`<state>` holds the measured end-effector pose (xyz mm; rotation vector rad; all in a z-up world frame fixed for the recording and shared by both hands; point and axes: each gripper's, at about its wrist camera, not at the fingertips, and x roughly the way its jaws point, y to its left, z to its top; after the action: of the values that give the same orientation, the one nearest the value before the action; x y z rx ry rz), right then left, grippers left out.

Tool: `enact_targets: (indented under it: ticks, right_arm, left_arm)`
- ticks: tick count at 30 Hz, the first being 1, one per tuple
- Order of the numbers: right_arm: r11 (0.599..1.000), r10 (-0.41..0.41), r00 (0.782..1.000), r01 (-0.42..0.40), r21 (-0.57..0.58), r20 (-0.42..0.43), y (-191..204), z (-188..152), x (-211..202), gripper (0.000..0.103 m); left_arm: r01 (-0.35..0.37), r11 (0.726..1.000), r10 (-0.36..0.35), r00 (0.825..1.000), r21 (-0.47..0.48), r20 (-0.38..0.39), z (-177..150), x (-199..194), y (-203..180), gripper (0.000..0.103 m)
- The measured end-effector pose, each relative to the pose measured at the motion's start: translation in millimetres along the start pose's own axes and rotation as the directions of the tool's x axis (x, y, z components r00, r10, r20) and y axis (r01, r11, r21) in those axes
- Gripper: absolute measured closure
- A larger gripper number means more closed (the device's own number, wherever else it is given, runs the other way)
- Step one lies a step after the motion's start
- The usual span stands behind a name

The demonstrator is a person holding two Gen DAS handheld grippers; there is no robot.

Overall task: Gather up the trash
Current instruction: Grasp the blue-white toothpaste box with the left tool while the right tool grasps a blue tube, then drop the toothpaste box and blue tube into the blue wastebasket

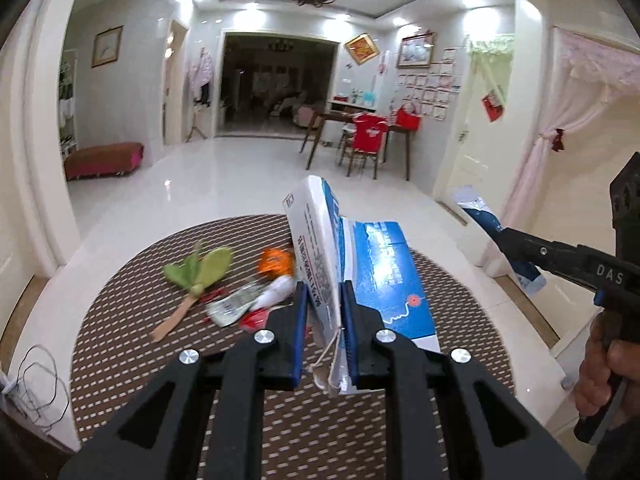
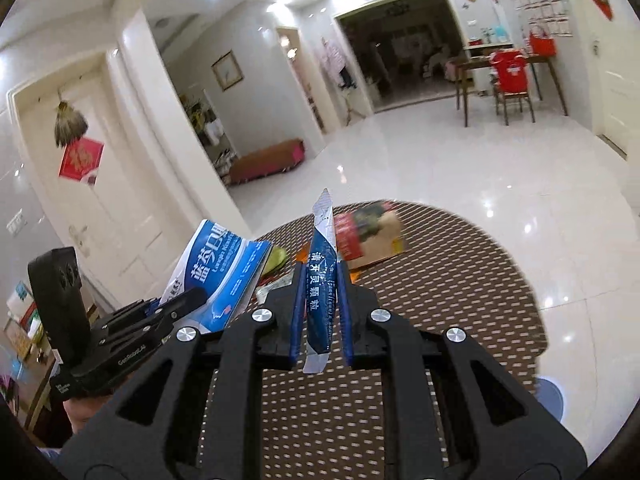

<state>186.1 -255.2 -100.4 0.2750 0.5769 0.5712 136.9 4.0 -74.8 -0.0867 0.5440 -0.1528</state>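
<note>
My left gripper (image 1: 325,300) is shut on a flattened blue and white medicine box (image 1: 384,272) and holds it above the round brown woven mat (image 1: 120,340). The box also shows in the right wrist view (image 2: 216,276), at the left. My right gripper (image 2: 322,280) is shut on a dark blue and white sachet (image 2: 320,300), upright between the pads; the sachet shows at the right of the left wrist view (image 1: 496,236). Loose trash lies on the mat: a green leaf stalk (image 1: 196,272), an orange wrapper (image 1: 276,262), a white tube (image 1: 276,292), a crumpled silver wrapper (image 1: 232,306).
A red and tan carton (image 2: 368,240) lies on the mat's far side. A glossy white tiled floor (image 2: 440,160) surrounds the mat. White cables (image 1: 36,384) lie at the mat's left edge. A wooden table with a red-covered chair (image 1: 368,136) stands far back, and a red bench (image 1: 104,160) by the left wall.
</note>
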Motion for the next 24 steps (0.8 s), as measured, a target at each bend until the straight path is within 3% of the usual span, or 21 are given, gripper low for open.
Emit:
enact_targets:
  ticks: [9,15,19,24]
  right_arm:
    - [0.995,-0.079,0.995,0.076,0.062,0.057,-56.1,-1.8,-46.9,0.088]
    - [0.979,-0.167,0.983,0.156,0.13,0.078,-108.3,-11.3,-80.1,0.088]
    - [0.944,-0.252,0.966,0.231,0.234,0.062,-167.2,-28.1,-102.2,0.088]
    - [0.884,-0.31,0.951,0.296,0.361,-0.022,-238.7,-61.7,-104.3,0.088]
  left_arm:
    - [0.108,0.992,-0.108,0.994,0.057,-0.013,8.8,22.4,-67.4,0.087]
    - [0.198,0.975,-0.192,0.979,0.098,-0.075,3.8,54.1,-123.5,0.087]
    - [0.261,0.954,-0.24,0.96,0.151,-0.144,-8.7,81.9,-177.8,0.087]
    - [0.318,0.915,-0.255,0.933,0.25,-0.254,-34.5,125.3,-251.4,0.087]
